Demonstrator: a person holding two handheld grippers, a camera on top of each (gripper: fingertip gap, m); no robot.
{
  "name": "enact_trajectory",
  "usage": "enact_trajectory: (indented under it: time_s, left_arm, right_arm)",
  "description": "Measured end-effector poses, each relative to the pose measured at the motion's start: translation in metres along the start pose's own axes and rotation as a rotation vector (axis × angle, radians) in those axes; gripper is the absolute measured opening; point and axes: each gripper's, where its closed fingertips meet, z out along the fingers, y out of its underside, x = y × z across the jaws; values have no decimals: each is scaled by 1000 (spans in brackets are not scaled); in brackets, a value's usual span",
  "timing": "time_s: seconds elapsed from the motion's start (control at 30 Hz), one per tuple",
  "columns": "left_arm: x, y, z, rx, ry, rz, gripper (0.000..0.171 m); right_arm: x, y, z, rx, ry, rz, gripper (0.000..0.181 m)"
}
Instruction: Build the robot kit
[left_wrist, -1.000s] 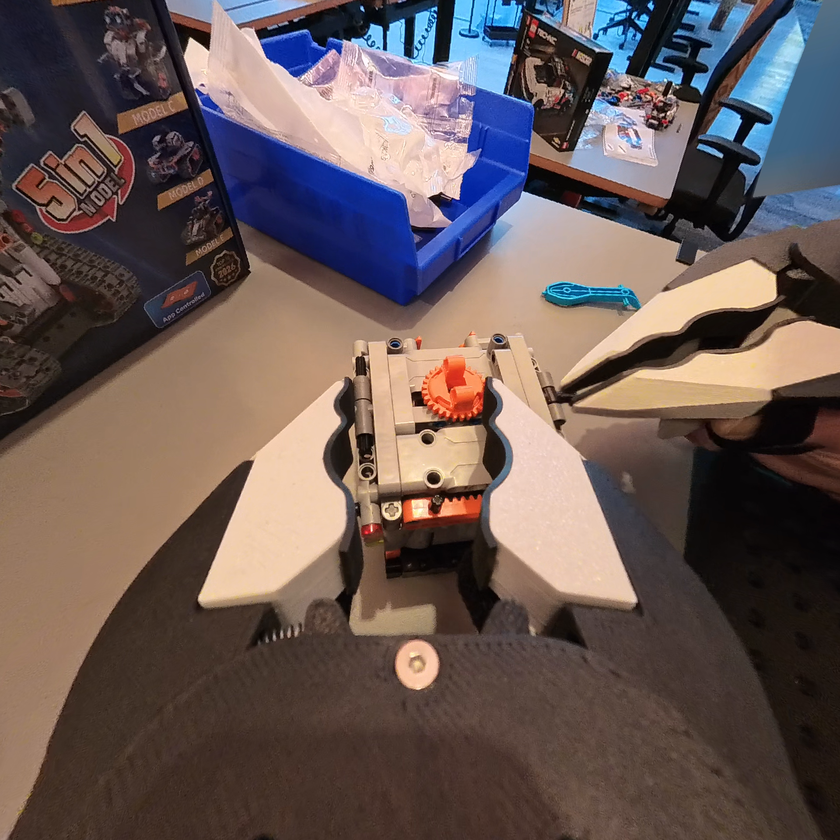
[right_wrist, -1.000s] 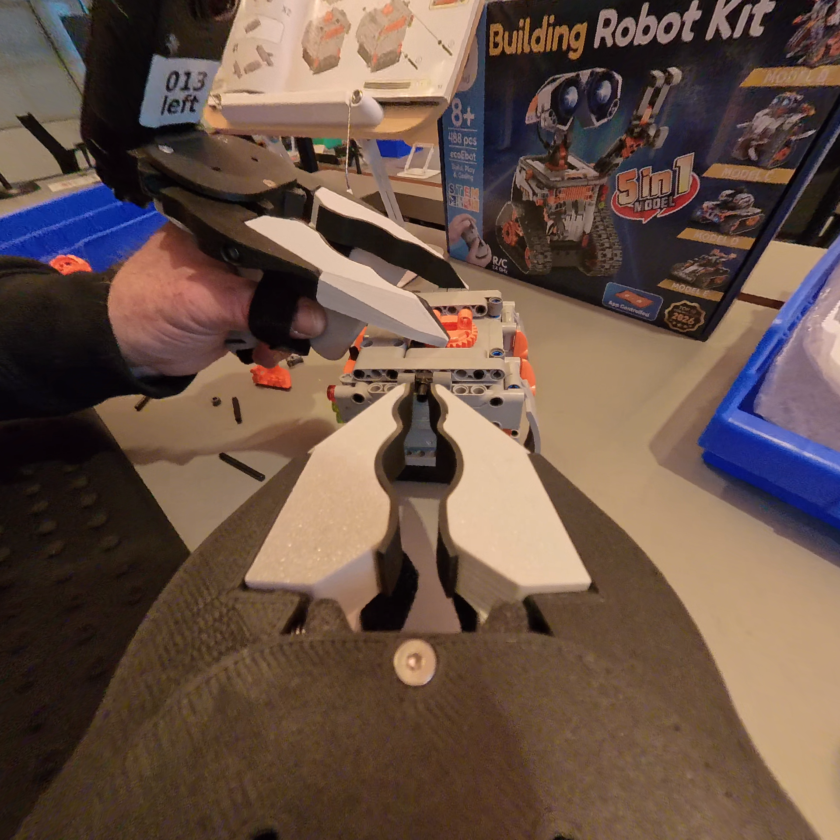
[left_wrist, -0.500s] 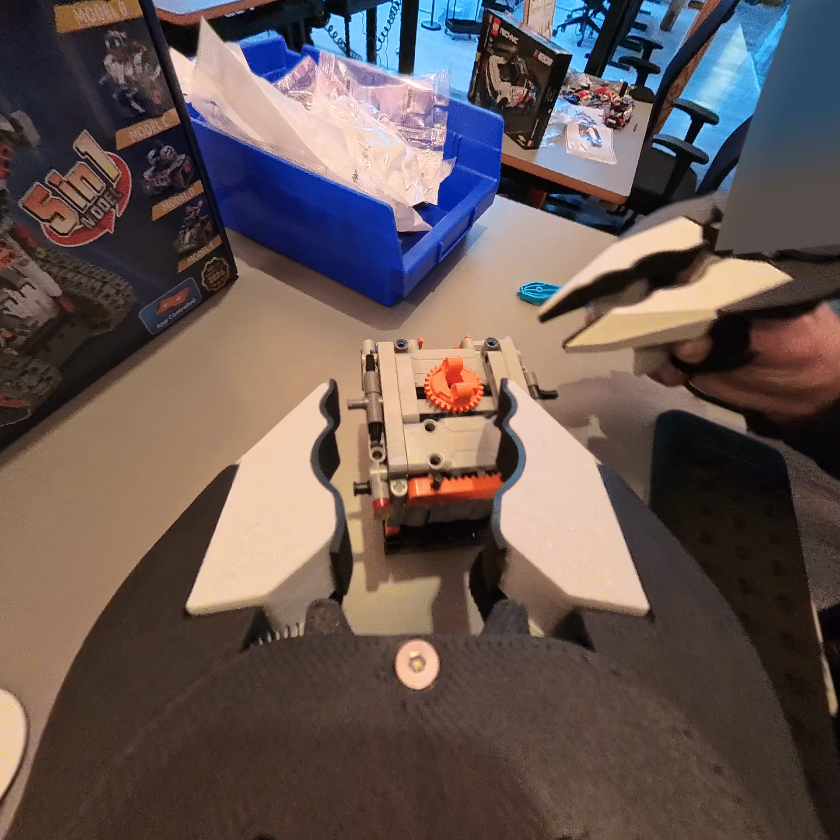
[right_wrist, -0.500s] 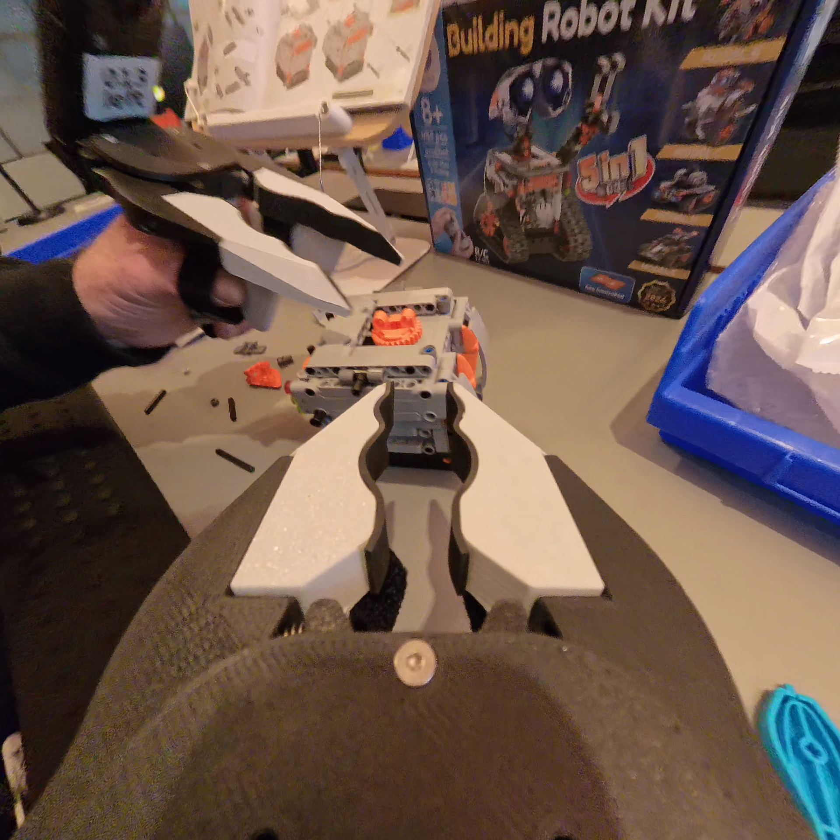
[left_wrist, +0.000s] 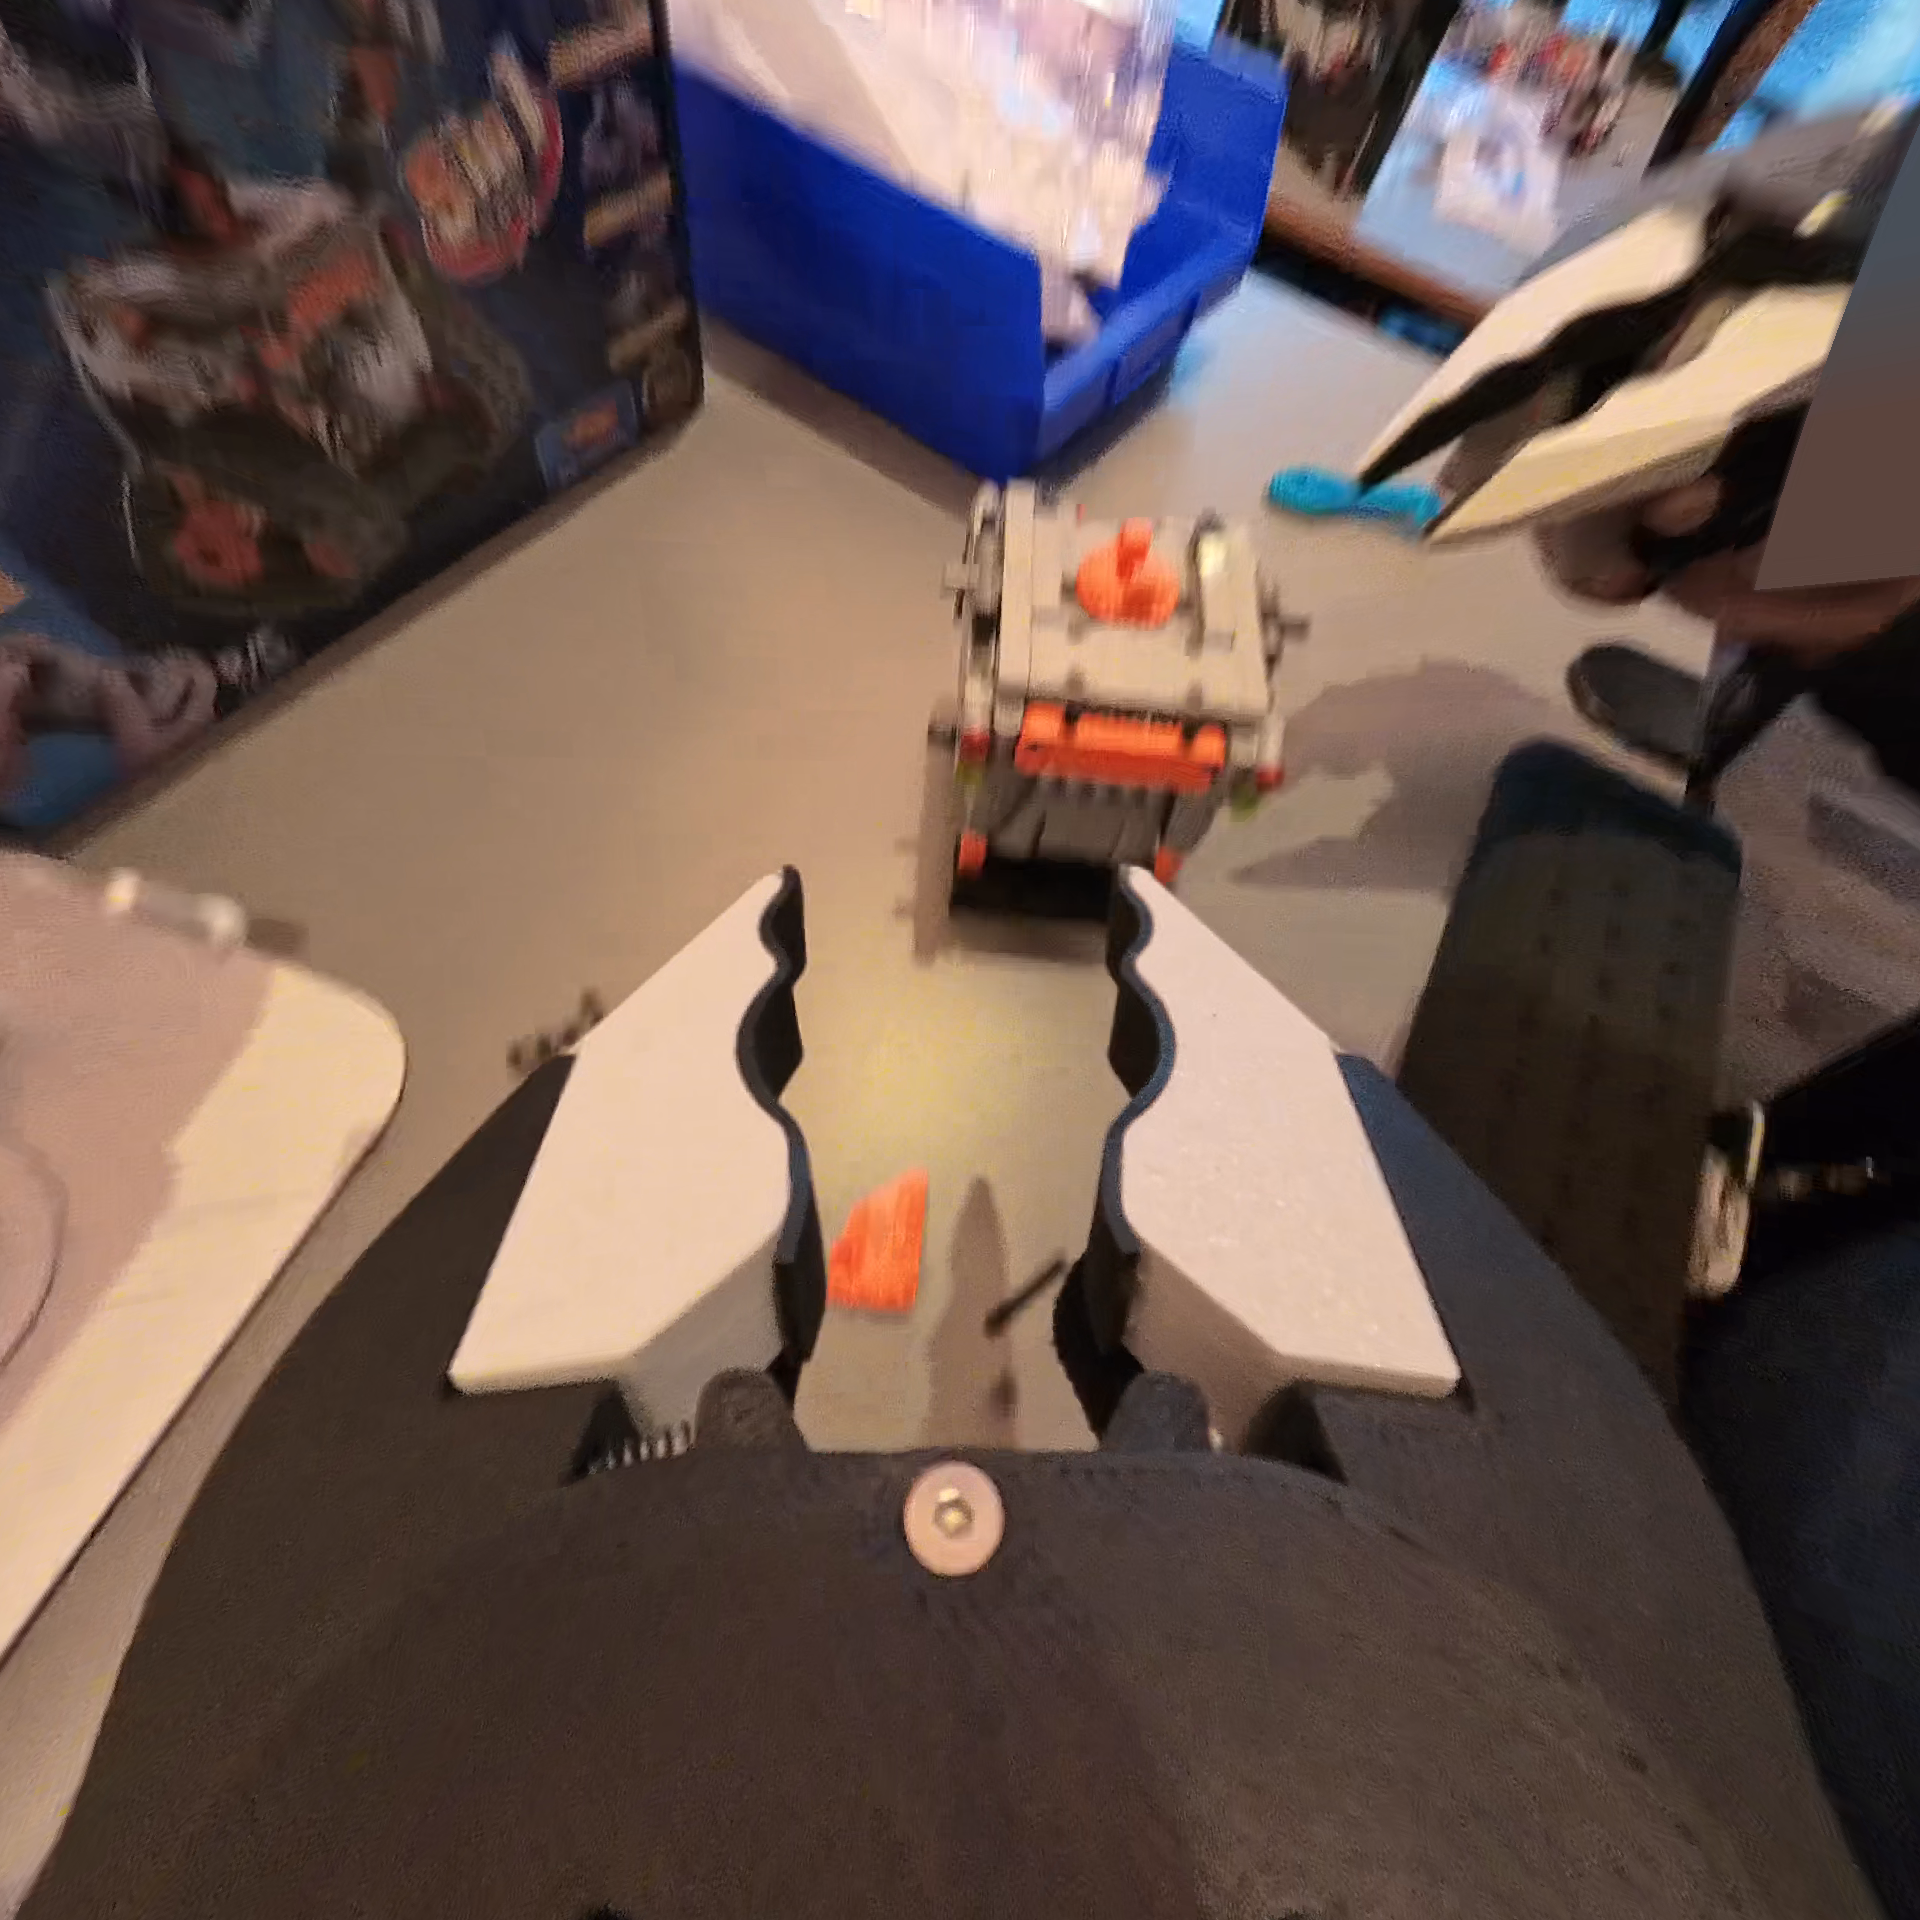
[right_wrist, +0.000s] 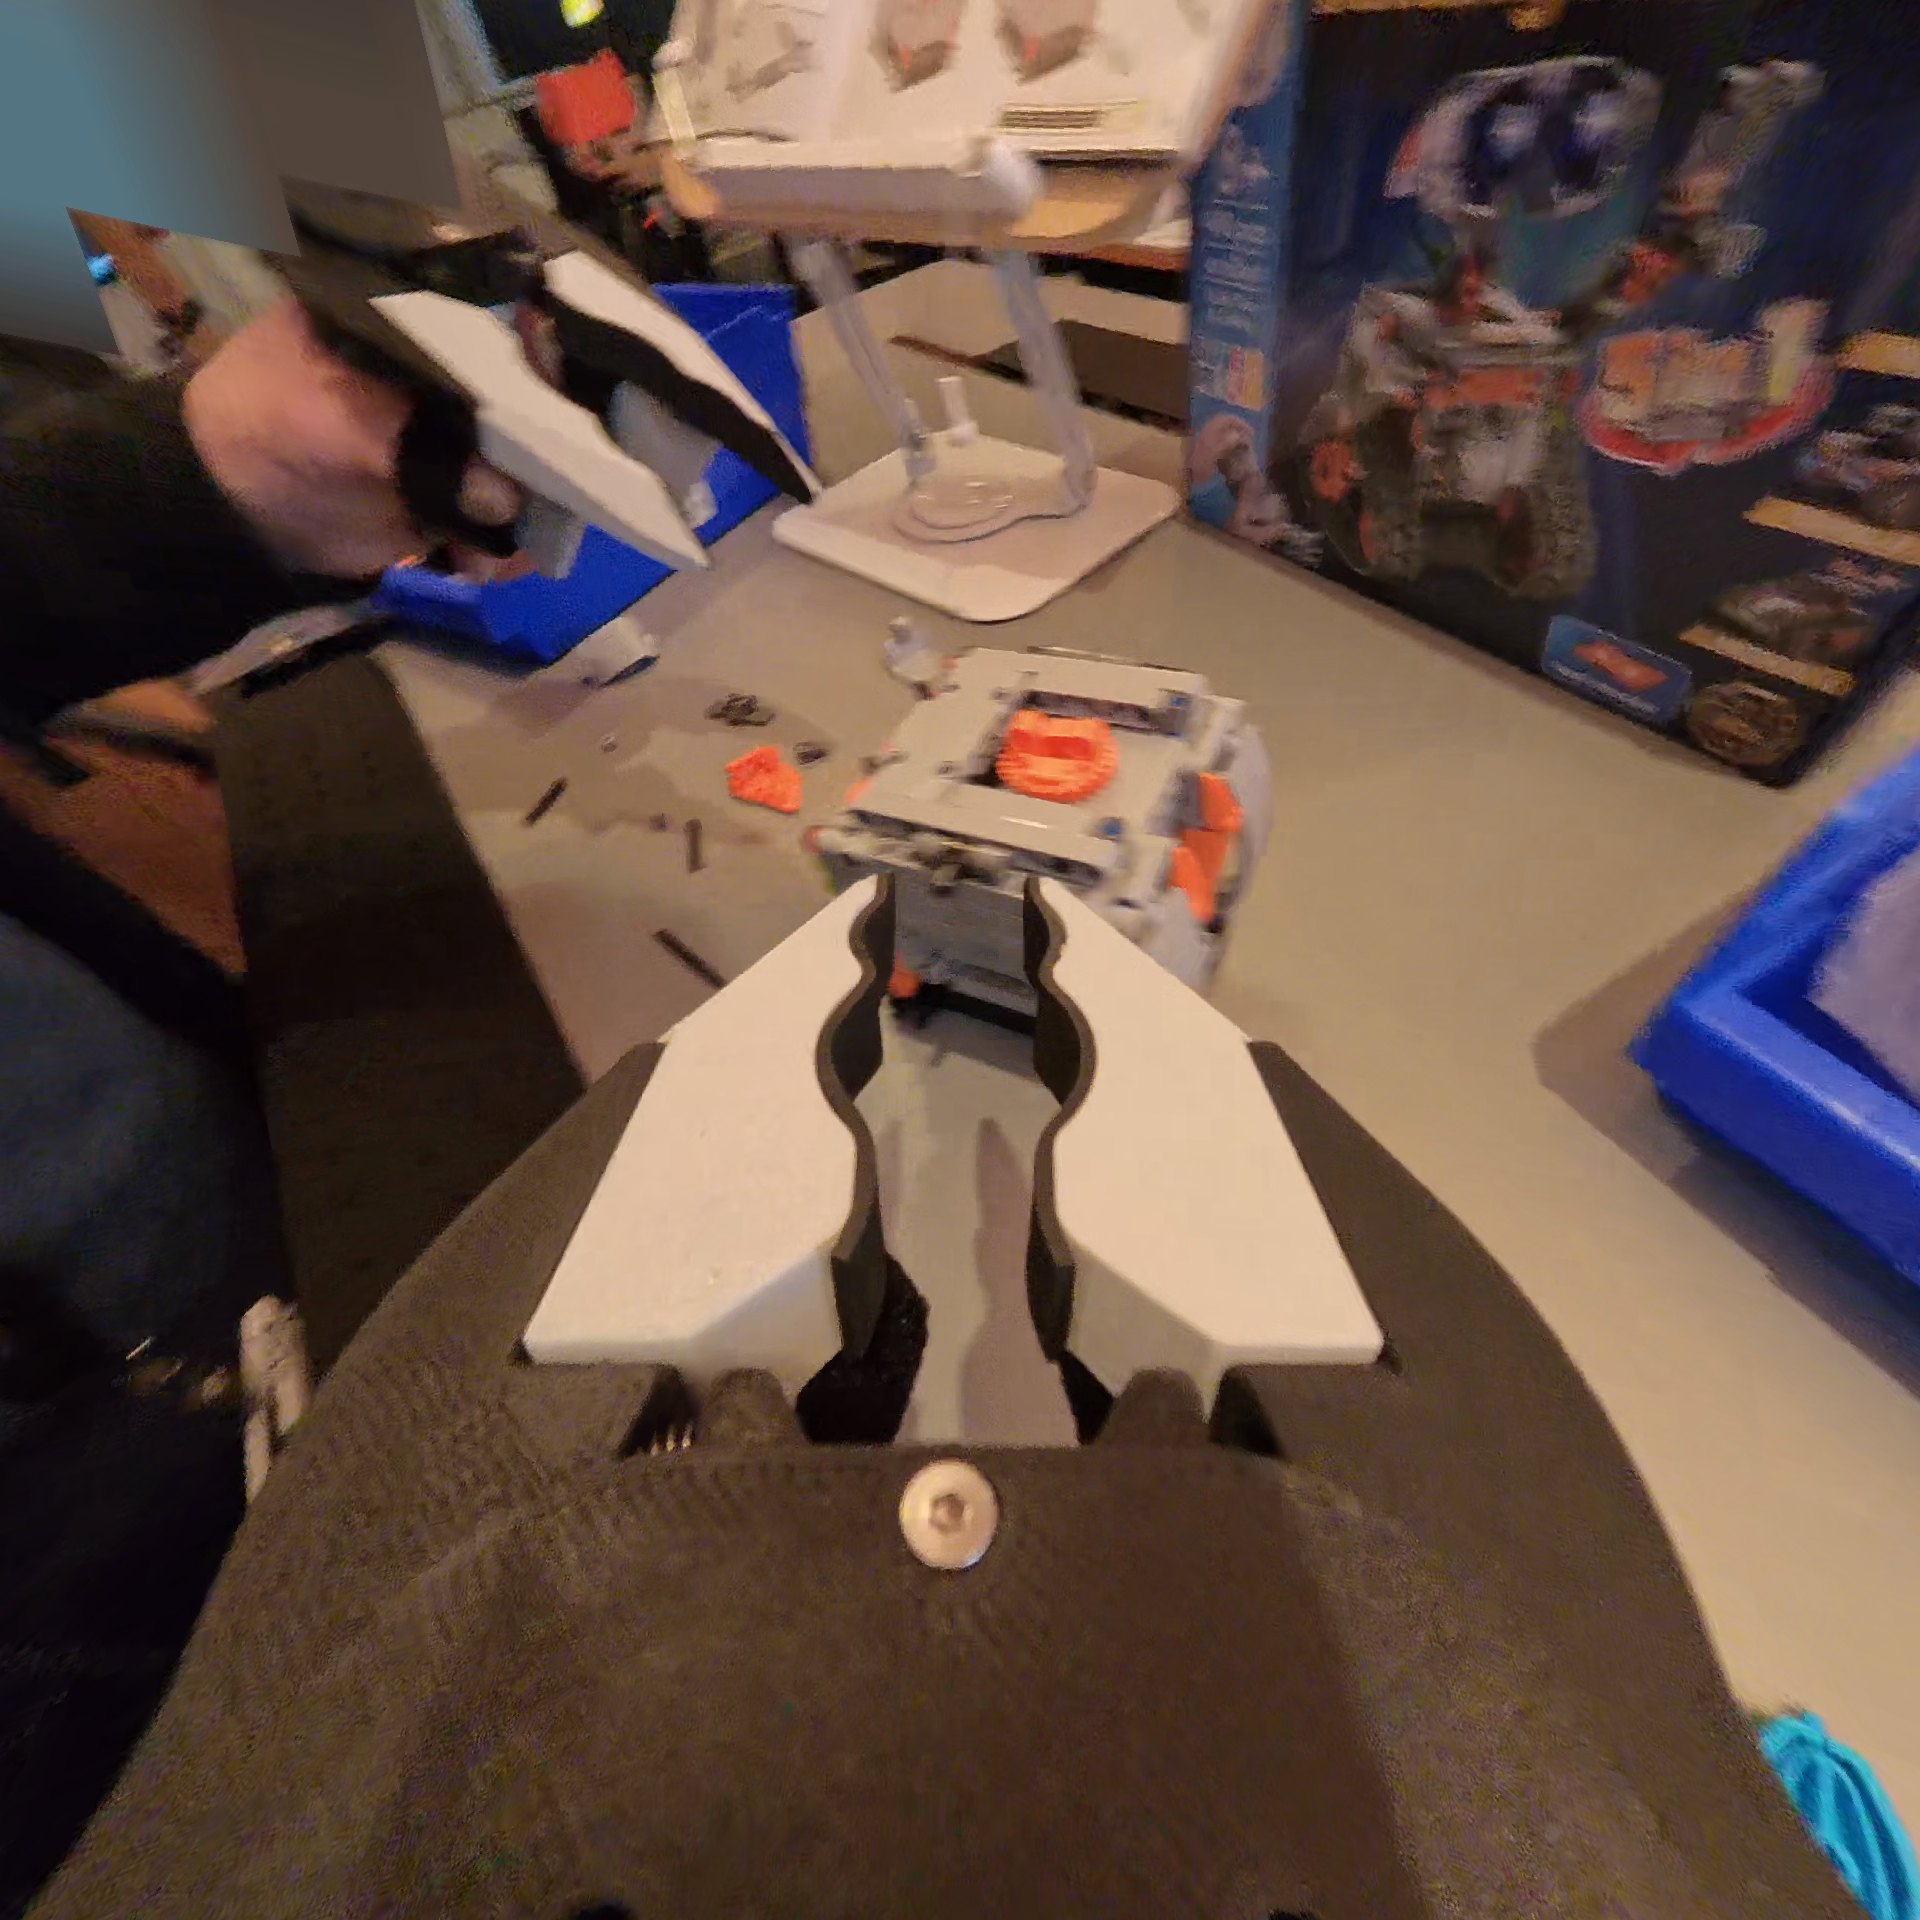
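Observation:
A grey and orange brick model (left_wrist: 1117, 686) with an orange gear on top stands free on the grey table; it also shows in the right wrist view (right_wrist: 1039, 790). My left gripper (left_wrist: 958, 904) is open and empty, drawn back short of the model, above a loose orange piece (left_wrist: 878, 1242) and a black pin (left_wrist: 1023, 1294). My right gripper (right_wrist: 956, 899) is open by a narrow gap and empty, its tips just short of the model's side. Each gripper shows in the other view, raised off the table: the right (left_wrist: 1403, 499), the left (right_wrist: 748, 525). Both views are blurred.
A big blue bin (left_wrist: 935, 260) with plastic bags and a dark kit box (left_wrist: 312, 312) stand behind the model. A white booklet stand (right_wrist: 987, 520), a small blue bin (right_wrist: 623, 582), a turquoise tool (left_wrist: 1340, 494), loose pins (right_wrist: 686, 842) and a black mat (right_wrist: 364, 935) lie around.
My left gripper opened off the model and pulled back and up. My right gripper let go at the model's side, opened slightly and drew back. The model stays on the table.

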Motion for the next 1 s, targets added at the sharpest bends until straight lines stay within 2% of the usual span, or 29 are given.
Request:
enact_trajectory:
  time_s: [0.1,0.17,0.23,0.33,0.43,0.5,0.63,0.77,0.93,1.0]
  left_arm:
    - [14,45,-14,-129,40,21,43]
    - [32,75,-8,-204,78,19,39]
    - [56,96,7,-250,129,44,35]
    - [73,120,30,-329,132,142,29]
    - [73,135,42,-387,96,188,18]
    - [72,134,44,-385,75,225,3]
    - [74,131,46,-363,85,225,1]
    - [89,86,39,-237,98,336,1]
    - [107,44,39,-198,154,445,1]
    - [114,33,41,-187,179,456,1]
  right_arm:
    - [-47,10,15,-96,-129,-61,16]
    - [-69,29,38,-189,-169,-82,18]
    - [-85,43,58,-214,-212,-89,14]
    - [-90,55,71,-226,-218,-52,13]
    - [-88,57,72,-209,-202,-17,13]
    - [-85,60,70,-210,-191,-10,11]
    - [-79,63,64,-215,-160,5,12]
    - [-72,48,53,-157,-158,39,20]
    - [-76,33,40,-219,-134,-268,24]
    - [-73,37,39,-304,-90,-400,25]
